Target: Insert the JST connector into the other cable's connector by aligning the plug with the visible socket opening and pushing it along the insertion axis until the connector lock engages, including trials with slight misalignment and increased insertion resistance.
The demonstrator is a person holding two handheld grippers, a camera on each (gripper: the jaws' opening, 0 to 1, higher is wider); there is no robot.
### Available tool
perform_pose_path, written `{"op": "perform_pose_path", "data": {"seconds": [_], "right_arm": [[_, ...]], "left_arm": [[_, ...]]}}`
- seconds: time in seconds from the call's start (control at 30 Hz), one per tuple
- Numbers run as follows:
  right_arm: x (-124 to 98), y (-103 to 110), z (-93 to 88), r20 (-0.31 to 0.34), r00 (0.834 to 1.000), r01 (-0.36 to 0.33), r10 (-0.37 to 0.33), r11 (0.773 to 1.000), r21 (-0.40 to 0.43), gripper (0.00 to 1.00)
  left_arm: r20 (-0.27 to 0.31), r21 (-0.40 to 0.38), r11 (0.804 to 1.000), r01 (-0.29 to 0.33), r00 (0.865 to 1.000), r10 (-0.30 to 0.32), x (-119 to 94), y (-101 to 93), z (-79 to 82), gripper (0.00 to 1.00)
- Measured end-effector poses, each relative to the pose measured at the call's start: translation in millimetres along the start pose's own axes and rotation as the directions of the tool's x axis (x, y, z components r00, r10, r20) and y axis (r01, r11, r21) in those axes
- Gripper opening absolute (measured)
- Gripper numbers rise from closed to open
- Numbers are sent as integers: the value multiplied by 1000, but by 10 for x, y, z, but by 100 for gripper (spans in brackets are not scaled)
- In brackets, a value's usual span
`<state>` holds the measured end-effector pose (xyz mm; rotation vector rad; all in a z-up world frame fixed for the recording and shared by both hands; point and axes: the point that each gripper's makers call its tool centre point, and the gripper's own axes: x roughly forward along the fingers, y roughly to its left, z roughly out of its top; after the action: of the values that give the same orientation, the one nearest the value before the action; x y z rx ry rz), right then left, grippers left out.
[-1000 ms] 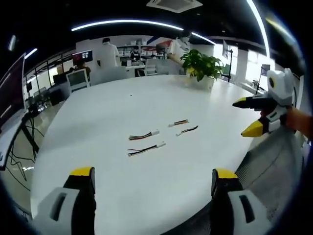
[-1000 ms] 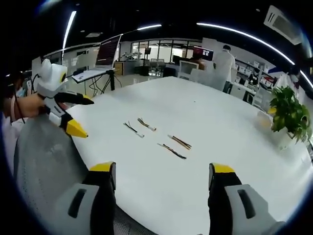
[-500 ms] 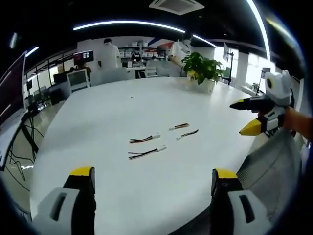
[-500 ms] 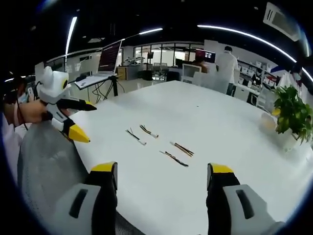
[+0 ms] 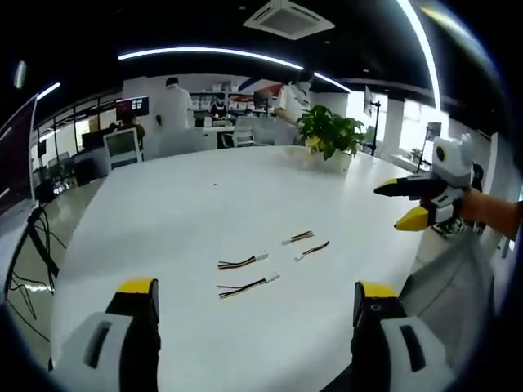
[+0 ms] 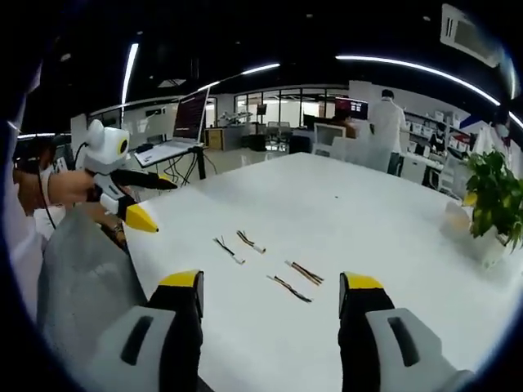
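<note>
Four short wire cables lie loose near the middle of the round white table. In the left gripper view, two with white connectors lie side by side. Two darker ones lie just beyond them. My left gripper is open above the near edge, well short of the cables and holding nothing. My right gripper hangs open at the right, off the table edge. In the right gripper view, the cables lie ahead of my open right gripper. My left gripper is open at the left.
A potted plant stands at the table's far side, also in the right gripper view. Grey fabric lies by the near edge. A laptop on a stand, desks and standing people are in the background.
Both views have shifted a little, so both hands moved slightly. The cables lie as before. Both grippers stay open and apart from the cables.
</note>
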<state>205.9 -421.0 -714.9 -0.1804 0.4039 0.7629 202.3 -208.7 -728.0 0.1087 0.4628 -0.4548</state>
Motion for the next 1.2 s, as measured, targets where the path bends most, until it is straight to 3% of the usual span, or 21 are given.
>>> {"op": "perform_pose_path", "data": {"seconds": [0.07,0.13,0.3,0.47,0.63,0.73,0.93,1.03,1.2], "right_arm": [[27,-2,96,51,998,-17,20,999,-52,62],[26,-2,129,64,998,-21,26,997,-77,55],[105,-37,150,39,998,-54,55,998,-23,62],[164,-67,97,-19,998,-65,64,993,-99,55],[221,-73,154,7,996,-93,94,991,-92,55],[264,-98,149,4,995,-100,101,991,-84,55],[347,-155,74,-28,994,-111,108,987,-118,52],[393,-179,53,-35,992,-126,123,985,-118,51],[491,-295,10,-48,988,-149,145,983,-110,48]], "left_arm": [[36,49,999,-13,999,11,6,37,78,97],[34,52,999,-5,999,3,3,43,107,93],[47,50,998,33,998,-35,46,48,212,93],[31,84,994,76,996,-78,122,13,212,93],[19,88,991,99,995,-101,208,13,200,93],[42,31,990,134,990,-135,250,-2,231,85],[67,89,984,157,984,-163,379,-1,314,87],[41,95,971,220,974,-224,452,-88,310,87],[12,161,958,239,970,-244,592,-102,289,89]]}}
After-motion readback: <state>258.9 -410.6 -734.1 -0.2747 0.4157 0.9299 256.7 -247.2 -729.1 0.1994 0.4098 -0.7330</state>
